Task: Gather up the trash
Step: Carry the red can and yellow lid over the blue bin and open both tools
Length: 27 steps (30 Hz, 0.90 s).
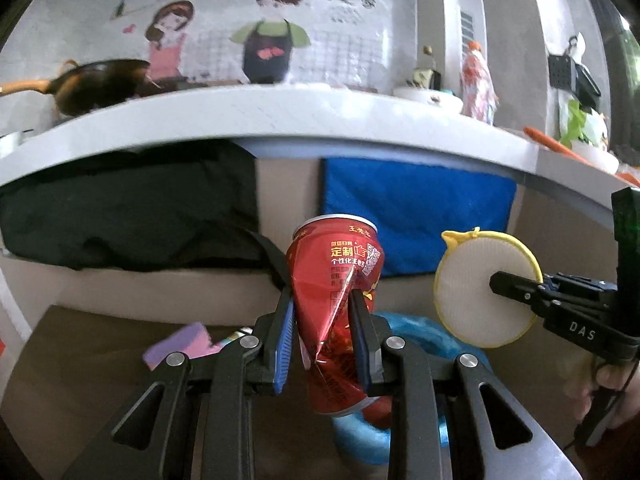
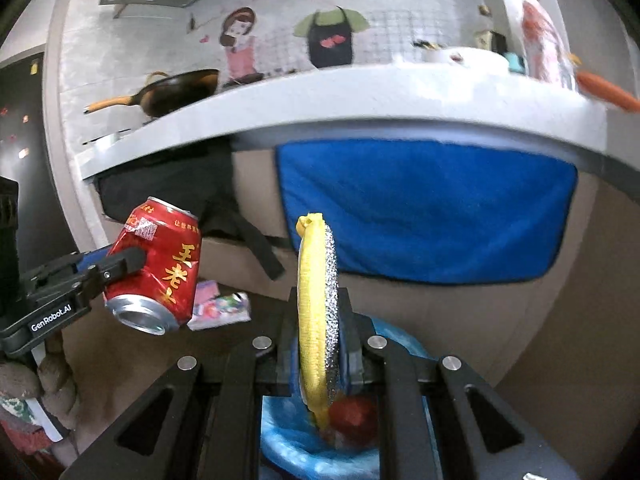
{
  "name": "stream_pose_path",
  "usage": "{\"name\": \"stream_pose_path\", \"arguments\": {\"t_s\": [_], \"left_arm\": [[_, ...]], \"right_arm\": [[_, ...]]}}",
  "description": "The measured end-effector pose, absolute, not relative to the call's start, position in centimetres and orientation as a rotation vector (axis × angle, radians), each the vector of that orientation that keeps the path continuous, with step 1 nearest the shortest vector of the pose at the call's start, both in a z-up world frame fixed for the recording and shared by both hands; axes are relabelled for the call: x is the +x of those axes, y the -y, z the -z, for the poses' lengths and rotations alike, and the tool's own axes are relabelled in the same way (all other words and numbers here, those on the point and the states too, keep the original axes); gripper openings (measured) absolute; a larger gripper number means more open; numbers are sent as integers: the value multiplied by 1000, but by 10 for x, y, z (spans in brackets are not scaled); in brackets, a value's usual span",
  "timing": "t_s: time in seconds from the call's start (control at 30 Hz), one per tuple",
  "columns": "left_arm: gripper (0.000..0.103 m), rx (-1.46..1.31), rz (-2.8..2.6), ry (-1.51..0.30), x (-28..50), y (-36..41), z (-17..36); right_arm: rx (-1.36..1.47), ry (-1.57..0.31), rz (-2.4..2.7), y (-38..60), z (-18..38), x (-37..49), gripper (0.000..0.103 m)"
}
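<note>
Your left gripper [image 1: 322, 316] is clenched on a crushed red can [image 1: 338, 312], its pads pressing into the dented middle. In the left wrist view the can's long axis runs from 12 to 6 o'clock, rim end up, with yellow Chinese print and a QR code on its side. In the right wrist view it tilts, top toward 1 o'clock and the shiny base toward 7, showing "王老吉" in yellow; the arm beside it reads "GenRobot.AI".

Your right gripper [image 2: 320, 344] is grasping a round scouring pad [image 2: 318, 320] edge-on, yellow rim left, silver mesh right, its long axis vertical with the hanging loop at 12 o'clock. From the left wrist view the pad sits at 3 o'clock of the can, apart from it, and the gripper body reads "DAS".

Below both lies a blue-lined bin [image 2: 288, 432].
</note>
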<state>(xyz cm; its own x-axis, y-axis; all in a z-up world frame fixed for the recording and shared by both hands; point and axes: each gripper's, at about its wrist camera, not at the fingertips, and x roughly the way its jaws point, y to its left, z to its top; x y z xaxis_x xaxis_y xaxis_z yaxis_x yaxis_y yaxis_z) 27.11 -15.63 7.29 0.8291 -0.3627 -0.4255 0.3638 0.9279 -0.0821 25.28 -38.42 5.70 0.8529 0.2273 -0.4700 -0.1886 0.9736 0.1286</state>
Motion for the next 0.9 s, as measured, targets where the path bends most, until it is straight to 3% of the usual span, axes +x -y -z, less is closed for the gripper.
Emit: {"name": "stream_pose_path", "arguments": {"t_s": [0.9], "left_arm": [[27,-44,516,-743,330,215,15]], "right_arm": [[158,-671,-201,411,28,294,13]]}}
